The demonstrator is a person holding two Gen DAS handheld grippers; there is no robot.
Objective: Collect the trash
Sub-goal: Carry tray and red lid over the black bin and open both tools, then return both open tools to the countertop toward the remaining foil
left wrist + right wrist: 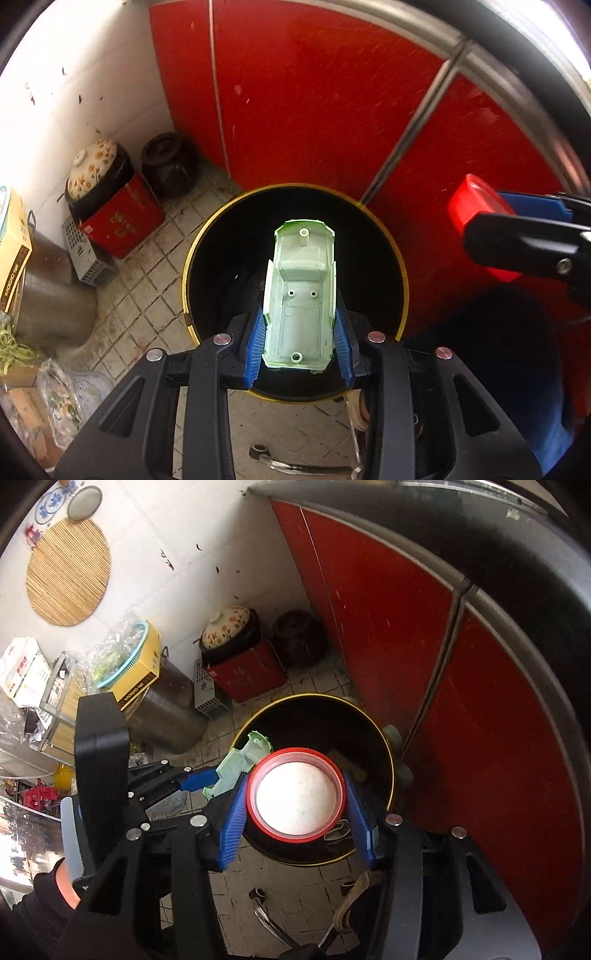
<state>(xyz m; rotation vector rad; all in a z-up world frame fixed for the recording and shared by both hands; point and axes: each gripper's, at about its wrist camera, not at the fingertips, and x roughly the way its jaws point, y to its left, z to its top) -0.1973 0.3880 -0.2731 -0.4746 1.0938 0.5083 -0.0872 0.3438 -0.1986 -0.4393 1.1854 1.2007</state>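
A round black trash bin (pixel 384 236) with a gold rim stands on the tiled floor beside the red cabinet. My left gripper (pixel 301 341) is shut on a pale green toy car shell (pixel 301 291), underside up, hanging over the bin's mouth. The right wrist view shows the same shell (pixel 236 768) and the left gripper (pixel 195 779) coming in from the left. My right gripper (pixel 295 812) is shut on a red-rimmed round cup (pixel 297 794) with a white inside, held above the bin (pixel 369 738). That cup (pixel 476 206) also shows red at the right of the left wrist view.
Red cabinet doors (pixel 314 103) rise behind the bin. In the corner sit a flowered-lid pot (pixel 94 166) on a red box (pixel 122 218), a dark jar (pixel 168 162), and a steel pot (pixel 166 709). Boxes and bags crowd the left. A sleeve (pixel 40 897) shows at lower left.
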